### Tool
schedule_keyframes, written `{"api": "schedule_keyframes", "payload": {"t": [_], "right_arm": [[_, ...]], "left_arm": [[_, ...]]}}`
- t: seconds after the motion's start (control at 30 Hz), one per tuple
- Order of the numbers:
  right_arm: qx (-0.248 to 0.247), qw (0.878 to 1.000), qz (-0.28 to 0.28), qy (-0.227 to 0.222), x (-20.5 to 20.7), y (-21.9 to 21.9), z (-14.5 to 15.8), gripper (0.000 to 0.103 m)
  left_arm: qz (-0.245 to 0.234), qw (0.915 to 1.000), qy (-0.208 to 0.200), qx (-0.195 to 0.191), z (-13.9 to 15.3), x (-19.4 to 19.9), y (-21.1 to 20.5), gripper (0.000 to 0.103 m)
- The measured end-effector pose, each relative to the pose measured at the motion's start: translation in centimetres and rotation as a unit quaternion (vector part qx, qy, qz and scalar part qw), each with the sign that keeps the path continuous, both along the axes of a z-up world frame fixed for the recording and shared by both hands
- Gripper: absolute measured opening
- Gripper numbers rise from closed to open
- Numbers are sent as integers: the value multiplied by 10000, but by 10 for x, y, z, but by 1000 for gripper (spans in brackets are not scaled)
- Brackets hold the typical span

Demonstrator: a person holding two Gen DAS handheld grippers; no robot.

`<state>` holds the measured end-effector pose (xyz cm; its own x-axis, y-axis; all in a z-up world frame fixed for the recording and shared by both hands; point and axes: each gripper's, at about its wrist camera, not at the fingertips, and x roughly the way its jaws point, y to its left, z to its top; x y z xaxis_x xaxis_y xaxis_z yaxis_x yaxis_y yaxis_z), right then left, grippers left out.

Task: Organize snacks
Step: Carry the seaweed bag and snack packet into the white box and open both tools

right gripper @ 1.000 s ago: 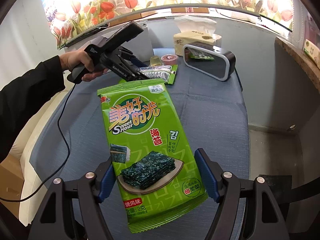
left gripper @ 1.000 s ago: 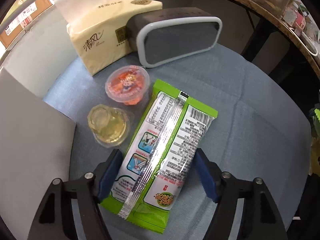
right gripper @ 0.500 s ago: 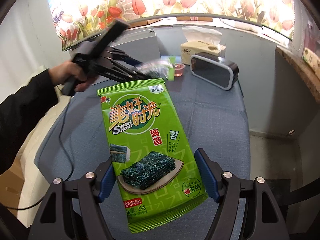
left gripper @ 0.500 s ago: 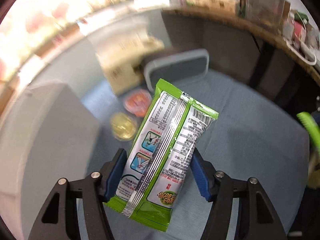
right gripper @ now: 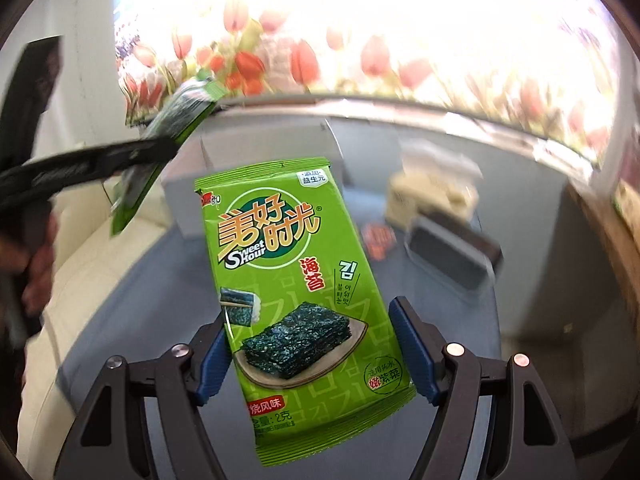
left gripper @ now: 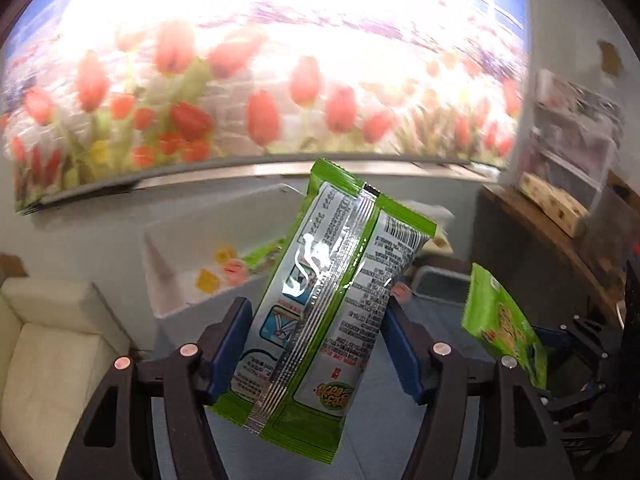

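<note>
Both grippers — seaweed packets aloft

On the seaweed packet we read the large brand characters "美好时光" over the English "Sweet Hour", with red "海苔" and Korean "김" beside them. A corner tab reads "益生元", a round badge "嫩紫菜", and the foot "2克". The second packet's back print is too small for us to read.

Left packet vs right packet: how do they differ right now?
The left packet shows its printed back and silver seam; the right packet shows its seaweed-picture front. The left packet looks narrower, the right packet wider. Both are green, off the table and gripped by tongs.
</note>
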<state>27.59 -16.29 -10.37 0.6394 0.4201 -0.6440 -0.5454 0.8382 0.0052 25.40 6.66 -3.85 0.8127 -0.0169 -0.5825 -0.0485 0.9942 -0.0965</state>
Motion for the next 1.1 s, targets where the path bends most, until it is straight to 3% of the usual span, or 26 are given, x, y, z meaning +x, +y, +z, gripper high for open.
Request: {"api": "schedule_keyframes", "payload": {"t": [0.3,0.53,0.77,0.93,1.03,1.1], "right_arm": [[-143,9993,138,-310,89,105,43,78],[-190,9994,167,-223,152,165,54,78],[-336,9994,17,5,196,197,40,78],[-435,9990,-72,98,208,202,28,80],[-440,9988,-182,105,213,201,23,91],[-439,9987,-243,104,217,200,22,94]], "left_arm": [[904,9956,-89,-248,37,43,80,70],[1134,9923,50,-503,20,84,129,71],[1175,9907,294,-621,-1,117,145,73],[1199,9902,452,-559,-20,134,142,80],[1247,9890,563,-554,-32,140,143,93],[1214,9889,599,-616,-37,141,144,95]]}}
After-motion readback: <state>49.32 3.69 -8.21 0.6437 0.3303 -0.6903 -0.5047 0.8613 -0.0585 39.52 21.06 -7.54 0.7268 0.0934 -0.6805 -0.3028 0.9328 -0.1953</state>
